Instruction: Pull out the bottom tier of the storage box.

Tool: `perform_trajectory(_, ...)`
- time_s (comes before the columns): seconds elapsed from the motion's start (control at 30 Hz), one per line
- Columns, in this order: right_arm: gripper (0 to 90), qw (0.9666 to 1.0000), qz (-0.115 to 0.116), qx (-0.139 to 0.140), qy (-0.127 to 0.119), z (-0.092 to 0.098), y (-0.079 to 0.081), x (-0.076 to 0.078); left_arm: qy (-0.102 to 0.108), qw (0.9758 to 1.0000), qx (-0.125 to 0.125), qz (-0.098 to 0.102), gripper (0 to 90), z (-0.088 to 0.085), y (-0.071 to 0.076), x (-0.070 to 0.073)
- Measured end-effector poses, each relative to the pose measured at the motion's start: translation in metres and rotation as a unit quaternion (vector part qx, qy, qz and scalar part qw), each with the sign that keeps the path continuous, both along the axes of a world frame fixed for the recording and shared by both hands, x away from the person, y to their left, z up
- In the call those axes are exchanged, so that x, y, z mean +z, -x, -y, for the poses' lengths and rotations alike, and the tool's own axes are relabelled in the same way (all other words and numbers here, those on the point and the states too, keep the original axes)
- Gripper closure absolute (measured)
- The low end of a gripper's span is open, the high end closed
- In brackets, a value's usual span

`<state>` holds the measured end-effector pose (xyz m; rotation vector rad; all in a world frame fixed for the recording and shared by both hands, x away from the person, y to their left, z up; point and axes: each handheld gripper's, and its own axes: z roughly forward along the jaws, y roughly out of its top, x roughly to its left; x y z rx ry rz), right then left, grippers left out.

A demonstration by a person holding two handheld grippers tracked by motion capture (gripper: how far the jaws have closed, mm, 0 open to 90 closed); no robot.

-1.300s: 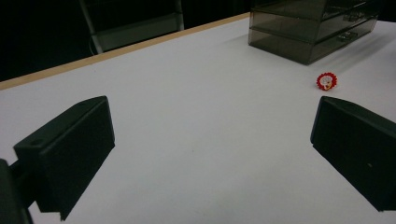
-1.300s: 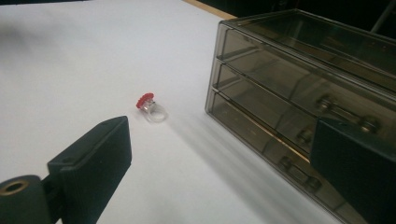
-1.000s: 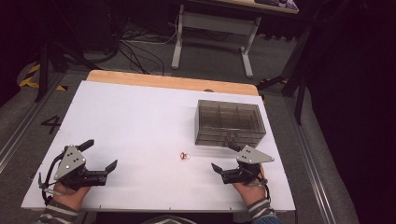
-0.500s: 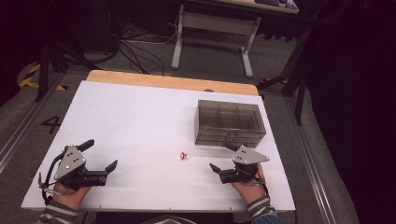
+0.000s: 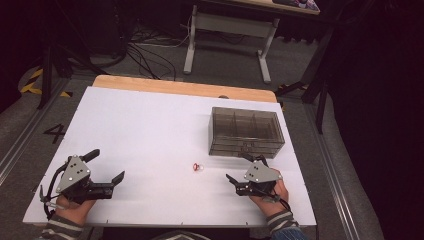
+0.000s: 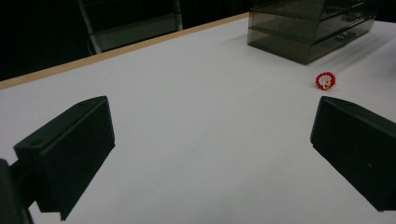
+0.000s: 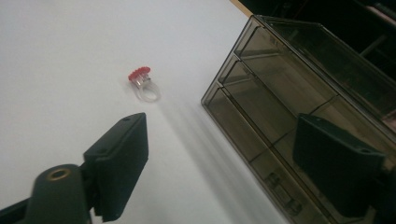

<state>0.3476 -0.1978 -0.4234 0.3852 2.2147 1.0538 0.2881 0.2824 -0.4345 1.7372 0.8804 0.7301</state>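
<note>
1. Left gripper [image 5: 102, 176], a black two-jaw tool with a grey three-cornered plate, rests near the front left corner of the white table [image 5: 150, 130], exactly where it lies in both earlier high views. Its jaws stand wide apart with only bare tabletop between them, as the left gripper view shows.

2. Between the two hands lies the small ring with a red beaded top and a clear plastic band [image 5: 197, 166], alone on the table and touched by nothing. It has not shifted. In the left gripper view the ring [image 6: 325, 80] sits beyond the right-hand jaw; in the right gripper view the ring [image 7: 144, 82] lies ahead of the left-hand jaw.

3. Right gripper [image 5: 245, 172], held near the front right of the table, has not travelled either, but its jaws have just been closing somewhat. They remain apart with nothing between them; the ring is well ahead of them.

4. Behind the right gripper stands the smoky transparent plastic drawer box [image 5: 246, 131], its drawers shut.

5. Judging from this, the narrowing of the right jaws looks like sizing for a small pick. The ring is likely the target, the box its probable destination, and the reach has not yet begun.
</note>
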Motion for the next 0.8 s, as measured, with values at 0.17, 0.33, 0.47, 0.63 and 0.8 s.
perform_trajectory(0.17,26.3,0.9988,0.037,-0.002,0.034,-0.0023,0.0033,-0.0014,0.001,1.0000,0.000,0.001,0.6,-0.0002,-0.0002,0.0000)
perform_trajectory(0.33,26.8,0.9968,0.061,-0.003,0.051,-0.0033,0.0039,-0.0029,0.000,1.0000,0.000,0.001,0.5,0.0000,0.0000,0.0000)
perform_trajectory(0.47,27.0,0.9942,0.085,0.000,0.066,-0.0028,0.0034,-0.0043,0.000,1.0000,0.000,0.001,0.5,-0.0001,-0.0001,0.0000)
perform_trajectory(0.63,28.7,0.9905,0.105,0.005,0.088,-0.0039,0.0043,-0.0069,0.001,1.0000,-0.001,0.000,0.6,0.0000,-0.0002,0.0000)
perform_trajectory(0.8,29.8,0.9880,0.118,-0.003,0.099,-0.0043,0.0053,-0.0083,0.000,1.0000,-0.002,-0.001,0.7,0.0000,-0.0001,0.0001)
